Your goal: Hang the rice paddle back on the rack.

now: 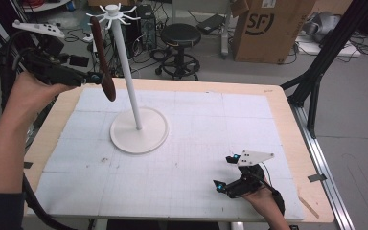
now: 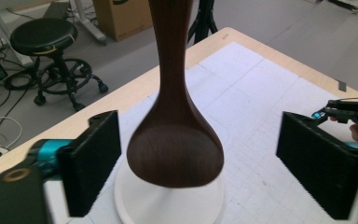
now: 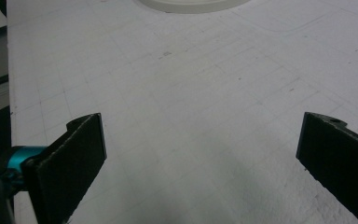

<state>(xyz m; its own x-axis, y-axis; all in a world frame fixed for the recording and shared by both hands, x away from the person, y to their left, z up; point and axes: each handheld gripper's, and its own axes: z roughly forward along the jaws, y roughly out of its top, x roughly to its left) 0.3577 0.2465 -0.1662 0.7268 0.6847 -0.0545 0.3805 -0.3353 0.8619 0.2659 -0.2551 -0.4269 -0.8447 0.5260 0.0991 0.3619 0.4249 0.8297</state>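
Observation:
A dark wooden spoon (image 1: pixel 103 57) hangs bowl down from a hook at the top of a white stand (image 1: pixel 127 72), left of its pole. The stand's round base (image 1: pixel 139 130) rests on the white mat. My left gripper (image 1: pixel 95 76) is raised at the far left, level with the spoon's bowl (image 2: pixel 175 149). It (image 2: pixel 205 165) is open, its pads (image 2: pixel 91 163) wide apart on either side of the bowl and clear of it. At the front right my right gripper (image 1: pixel 225 171) sits low over the mat, open (image 3: pixel 200 158) and holding nothing.
A white gridded mat (image 1: pixel 196 143) covers most of the wooden table (image 1: pixel 287 124). Behind the table stand a black stool (image 1: pixel 179 36) and a cardboard box (image 1: pixel 268 28). A black tripod leg (image 1: pixel 316 81) rises past the right edge. Cables lie on the floor.

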